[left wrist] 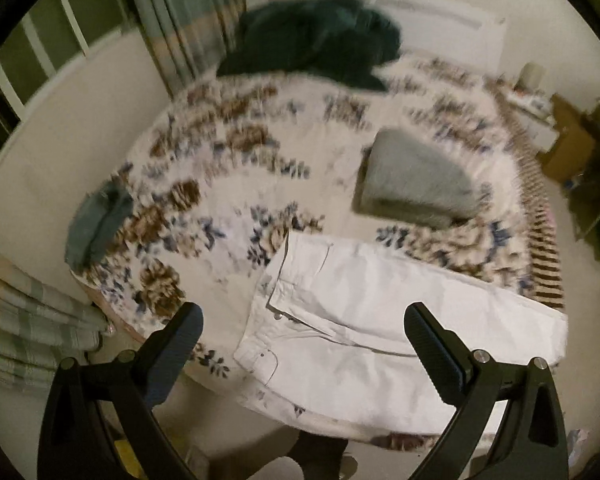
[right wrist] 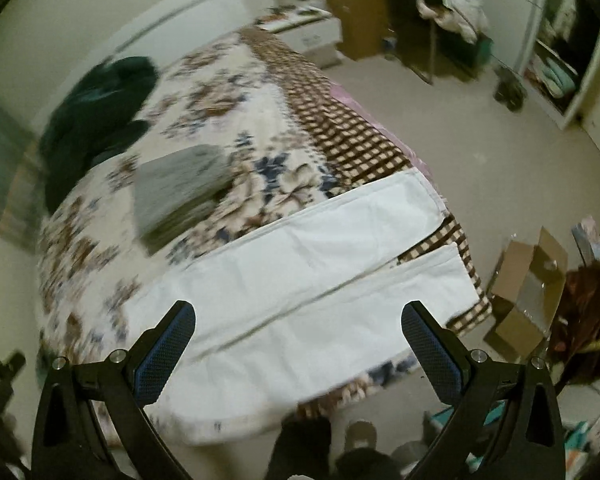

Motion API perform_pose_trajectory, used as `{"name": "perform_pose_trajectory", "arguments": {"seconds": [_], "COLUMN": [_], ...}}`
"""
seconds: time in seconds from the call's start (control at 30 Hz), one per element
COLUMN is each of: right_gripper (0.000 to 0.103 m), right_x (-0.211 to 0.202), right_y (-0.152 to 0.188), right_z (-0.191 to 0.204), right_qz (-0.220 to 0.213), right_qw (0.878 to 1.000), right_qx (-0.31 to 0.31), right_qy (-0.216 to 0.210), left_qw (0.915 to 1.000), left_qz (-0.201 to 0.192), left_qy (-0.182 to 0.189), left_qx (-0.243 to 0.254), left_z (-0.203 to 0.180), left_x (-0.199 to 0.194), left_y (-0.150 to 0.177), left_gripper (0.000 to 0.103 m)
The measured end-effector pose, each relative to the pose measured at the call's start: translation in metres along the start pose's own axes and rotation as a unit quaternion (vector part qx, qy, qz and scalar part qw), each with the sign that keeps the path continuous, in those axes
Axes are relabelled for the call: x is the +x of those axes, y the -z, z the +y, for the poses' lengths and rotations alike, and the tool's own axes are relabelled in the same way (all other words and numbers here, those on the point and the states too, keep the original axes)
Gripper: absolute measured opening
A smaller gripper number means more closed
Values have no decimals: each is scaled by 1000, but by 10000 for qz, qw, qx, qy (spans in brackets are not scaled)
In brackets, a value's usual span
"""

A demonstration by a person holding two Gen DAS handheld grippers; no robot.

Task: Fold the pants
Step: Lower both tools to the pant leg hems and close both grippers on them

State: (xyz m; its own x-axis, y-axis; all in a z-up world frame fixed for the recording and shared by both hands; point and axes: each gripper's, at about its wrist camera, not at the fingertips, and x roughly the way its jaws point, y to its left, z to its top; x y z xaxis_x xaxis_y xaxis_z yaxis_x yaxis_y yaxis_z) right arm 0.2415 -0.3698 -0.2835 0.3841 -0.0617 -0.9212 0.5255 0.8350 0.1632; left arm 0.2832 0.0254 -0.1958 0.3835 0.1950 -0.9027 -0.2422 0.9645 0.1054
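Pants (left wrist: 380, 320), white and spread flat along the near edge of the floral bedspread (left wrist: 236, 152), have around them, from left to right, a small teal cloth (left wrist: 96, 228), a dark green heap (left wrist: 316, 40) far behind and a folded grey stack (left wrist: 412, 176) just beyond. We see their long axis run crosswise, waistband left, both legs (right wrist: 340, 248) pointing right and parting at the cuffs. Our left gripper (left wrist: 300, 344) and right gripper (right wrist: 296, 340) hover above them, fingers spread wide, holding nothing.
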Motion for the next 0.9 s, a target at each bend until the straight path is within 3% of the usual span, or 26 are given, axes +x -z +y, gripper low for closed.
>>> {"name": "perform_pose_trajectory", "arguments": {"seconds": [0.13, 0.3, 0.53, 0.63, 0.77, 0.8, 0.9], "right_gripper": [103, 103, 103, 103, 103, 103, 99], "right_x": [120, 251, 377, 414, 457, 467, 491], "right_y": [-48, -89, -121, -132, -140, -141, -142], "right_z": [2, -3, -33, -40, -50, -52, -57], "right_qz": [419, 597, 997, 996, 1109, 1161, 1385], "right_qw": [9969, 9914, 9756, 9726, 9670, 9656, 9595], "right_qx": [641, 1052, 1789, 1867, 2018, 2040, 2132], "right_qy": [175, 494, 791, 958, 1091, 1121, 1210], "left_qw": [9970, 9866, 9628, 9537, 9480, 9481, 9606], "left_qz": [651, 1272, 2139, 2381, 2536, 2555, 2225], "left_qy": [-35, -265, -204, -182, -218, -218, -48], "left_qx": [-406, -983, -1636, -1829, -1910, -1883, -1664], "left_z": [-4, -6, -13, -15, -17, -18, -21], "left_x": [109, 241, 381, 417, 445, 447, 433], "left_y": [-25, -54, -70, -74, -73, -71, -60], "left_gripper": [103, 103, 103, 103, 103, 103, 99]}}
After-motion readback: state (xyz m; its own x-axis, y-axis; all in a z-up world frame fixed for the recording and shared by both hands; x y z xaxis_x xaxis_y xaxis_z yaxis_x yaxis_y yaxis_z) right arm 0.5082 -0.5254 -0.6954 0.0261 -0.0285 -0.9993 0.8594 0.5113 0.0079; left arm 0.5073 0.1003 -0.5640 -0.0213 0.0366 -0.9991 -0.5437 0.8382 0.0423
